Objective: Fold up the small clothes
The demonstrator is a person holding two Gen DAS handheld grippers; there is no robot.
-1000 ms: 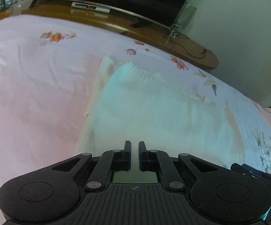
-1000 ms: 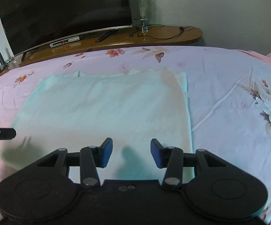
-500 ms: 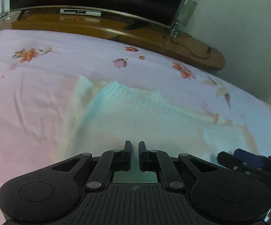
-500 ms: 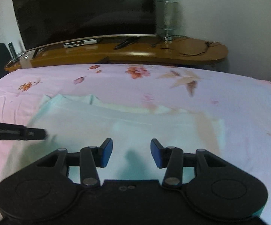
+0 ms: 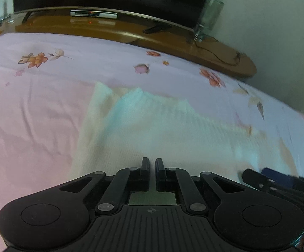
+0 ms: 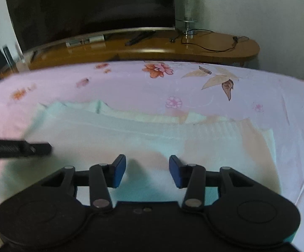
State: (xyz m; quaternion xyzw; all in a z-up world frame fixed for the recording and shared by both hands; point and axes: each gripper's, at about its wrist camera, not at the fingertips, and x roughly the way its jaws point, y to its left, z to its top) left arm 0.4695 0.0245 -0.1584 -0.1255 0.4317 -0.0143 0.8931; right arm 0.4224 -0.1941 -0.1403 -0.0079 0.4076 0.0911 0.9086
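A pale white-and-mint knitted garment lies flat on the pink flowered bedsheet. My left gripper hovers over its near part, jaws shut with nothing visible between them; in the right wrist view it comes in as a dark bar at the left, the left gripper. My right gripper stands open over the garment's middle, its blue pads apart and empty. It also shows at the lower right of the left wrist view, the right gripper. The garment's near edge is hidden under both tools.
Beyond the bed runs a curved wooden TV stand with a dark television, a glass lamp, a black cable and a remote. Bare sheet lies left and right of the garment.
Both grippers have travelled across the garment towards its far edge and the TV stand, so that edge sits nearer in both views. Jaws are unchanged and the garment has not moved.
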